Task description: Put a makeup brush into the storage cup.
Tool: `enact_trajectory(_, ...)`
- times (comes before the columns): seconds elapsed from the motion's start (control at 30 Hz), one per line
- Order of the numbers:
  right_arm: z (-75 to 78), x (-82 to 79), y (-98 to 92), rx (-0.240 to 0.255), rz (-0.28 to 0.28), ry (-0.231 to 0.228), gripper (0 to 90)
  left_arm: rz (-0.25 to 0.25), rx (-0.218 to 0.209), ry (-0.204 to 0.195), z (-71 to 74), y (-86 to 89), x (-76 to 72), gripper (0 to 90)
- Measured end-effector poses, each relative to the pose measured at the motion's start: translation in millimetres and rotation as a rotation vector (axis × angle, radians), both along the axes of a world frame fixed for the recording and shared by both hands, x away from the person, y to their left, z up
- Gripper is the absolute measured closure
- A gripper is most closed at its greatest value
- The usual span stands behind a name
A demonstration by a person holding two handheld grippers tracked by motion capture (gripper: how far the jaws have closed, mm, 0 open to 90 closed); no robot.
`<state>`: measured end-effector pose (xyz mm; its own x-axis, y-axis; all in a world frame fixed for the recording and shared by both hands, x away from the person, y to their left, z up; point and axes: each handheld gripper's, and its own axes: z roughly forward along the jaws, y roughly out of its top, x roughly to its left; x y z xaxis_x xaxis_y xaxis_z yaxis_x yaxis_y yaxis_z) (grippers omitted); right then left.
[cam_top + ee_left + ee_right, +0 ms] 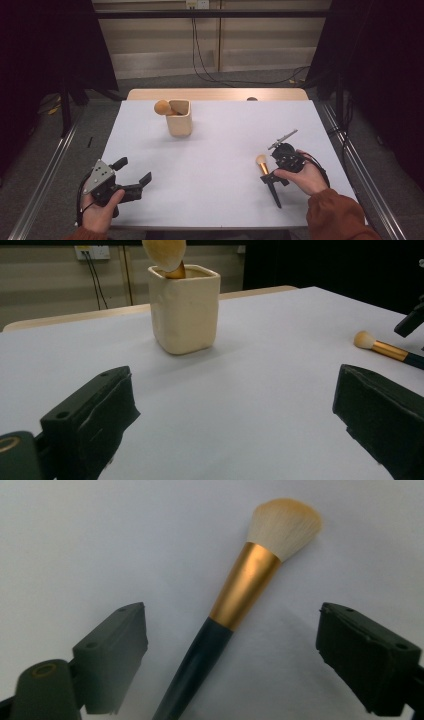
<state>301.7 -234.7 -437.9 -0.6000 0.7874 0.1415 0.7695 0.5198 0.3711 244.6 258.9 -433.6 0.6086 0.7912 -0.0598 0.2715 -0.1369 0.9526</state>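
A makeup brush [265, 170] with a pale head, gold ferrule and dark handle lies flat on the white table [225, 135] at the right. My right gripper [272, 179] hangs over it, open, one jaw on each side of the brush [245, 585] and neither pad touching it. My left gripper [133, 170] rests open near the front left corner, nothing between its jaws. A cream square cup [180, 122] stands at the back centre with a second brush [162, 107] in it, head up and leaning left. From the left gripper [232, 380], the cup [185, 310] stands ahead and the lying brush [385, 347] far right.
A wooden strip [215, 94] runs along the table's far edge. Metal rails [55, 165] flank the table on the floor at both sides. Cables [200, 55] hang down the back wall.
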Motion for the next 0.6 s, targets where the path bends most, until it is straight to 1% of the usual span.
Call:
enact_trajectory(0.07,-0.8,0.0,0.4,-0.004,0.005,0.006,16.3,-0.004,0.007,0.002,0.1,-0.2,0.2,3.2)
enact_trajectory(0.2,-3.7,1.4,3.2,-0.024,0.006,0.044,17.9,-0.007,0.004,0.005,0.3,-1.1,0.3,3.2)
enact_trajectory(0.27,-5.0,2.9,4.3,-0.035,-0.003,0.054,24.6,-0.01,0.003,0.009,0.0,-1.7,0.6,3.2)
enact_trajectory(0.3,-5.9,4.0,4.6,-0.041,0.002,0.049,24.9,-0.01,0.007,0.008,0.1,-2.1,0.7,3.2)
enact_trajectory(0.33,-6.0,4.5,6.1,-0.049,-0.014,0.06,24.6,-0.013,0.009,0.007,0.2,-2.3,0.7,3.2)
enact_trajectory(0.43,-7.2,7.6,9.0,-0.086,-0.017,0.06,26.4,-0.016,0.014,0.004,0.0,-2.6,1.1,3.2)
enact_trajectory(0.47,-7.8,7.9,11.1,-0.104,-0.01,0.061,26.6,-0.016,0.014,0.004,0.0,-2.4,1.2,3.2)
enact_trajectory(0.5,-8.5,8.0,13.5,-0.119,0.0,0.071,26.2,-0.015,0.013,0.004,0.1,-2.1,1.1,3.2)
enact_trajectory(0.53,-9.4,8.1,15.4,-0.12,0.01,0.075,27.5,-0.013,0.011,0.005,0.0,-2.1,0.9,3.2)
enact_trajectory(0.6,-11.3,8.3,18.9,-0.141,0.007,0.082,29.6,-0.013,0.011,0.005,0.0,-2.1,0.8,3.2)
